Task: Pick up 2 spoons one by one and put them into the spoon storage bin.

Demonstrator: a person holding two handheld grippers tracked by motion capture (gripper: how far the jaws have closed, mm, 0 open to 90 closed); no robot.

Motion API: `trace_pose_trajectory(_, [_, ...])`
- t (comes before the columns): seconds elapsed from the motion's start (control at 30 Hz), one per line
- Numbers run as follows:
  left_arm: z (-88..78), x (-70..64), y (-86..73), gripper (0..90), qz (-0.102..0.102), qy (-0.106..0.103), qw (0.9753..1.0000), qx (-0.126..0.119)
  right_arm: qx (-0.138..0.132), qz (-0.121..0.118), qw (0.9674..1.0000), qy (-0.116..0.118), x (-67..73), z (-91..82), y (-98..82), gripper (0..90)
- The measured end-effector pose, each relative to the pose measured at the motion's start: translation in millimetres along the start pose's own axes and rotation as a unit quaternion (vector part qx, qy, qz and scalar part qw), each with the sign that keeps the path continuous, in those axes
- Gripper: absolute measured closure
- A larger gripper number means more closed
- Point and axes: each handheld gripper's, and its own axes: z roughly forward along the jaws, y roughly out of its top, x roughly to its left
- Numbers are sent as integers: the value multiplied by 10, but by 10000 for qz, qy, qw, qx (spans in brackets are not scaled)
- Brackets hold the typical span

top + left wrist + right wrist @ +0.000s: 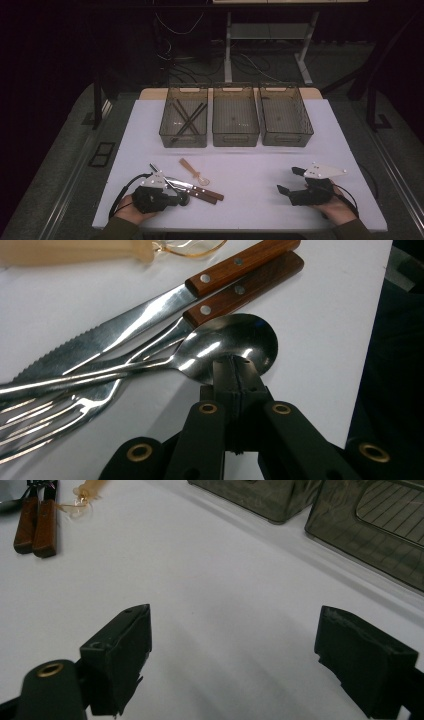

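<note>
Near the left front edge of the table [320, 125], my left gripper [235, 371] has its jaws pressed fully together on the rim of the spoon [227, 342], at the bowl end. That spoon lies across the fork [65, 407] and beside the serrated knife [100, 342], both w/ wooden handles pointing right. A pale plastic spoon [194, 171] sits just beyond them.

Step in hand, as I read it: sorting cutlery into the three bins at the far side. The left bin [183, 134] already holds dark chopsticks [187, 119]; the middle bin [235, 134] and right bin [286, 134] look bare, though the tinted walls make that hard to confirm.

Next move, imo: lift straight up so the spoon's handle slides clear of the fork tines w/o dragging them, then carry it far and drop it in a bin. The pinch is only on a thin rim, so it may swivel.

Pose: left hand low at the near edge, gripper about level, pointing right. My right gripper [232, 655] rests near the right front, jaws wide apart, nothing between them, aimed left.
</note>
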Motion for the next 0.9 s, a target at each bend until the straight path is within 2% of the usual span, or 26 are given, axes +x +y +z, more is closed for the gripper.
trace_pose_trajectory(0.33, [109, -7, 116, 888, 154, -78, 9998, 26, 12, -10, 10000, 4, -1, 6, -2, 154])
trace_pose_trajectory(0.43, [134, -18, 140, 888, 133, -82, 9999, 22, 10, -15, 10000, 8, 0, 12, -2, 154])
trace_pose_trajectory(0.47, [137, -13, 145, 888, 200, -86, 9998, 23, 12, -12, 10000, 6, 1, 13, -3, 154])
trace_pose_trajectory(0.8, [96, -57, 119, 886, 234, -137, 9996, -17, 4, -23, 10000, 11, 1, 5, 0, 154])
trace_pose_trajectory(0.9, [44, -69, 120, 879, 287, -84, 9995, -130, 4, -19, 10000, 17, 3, 4, 0, 154])
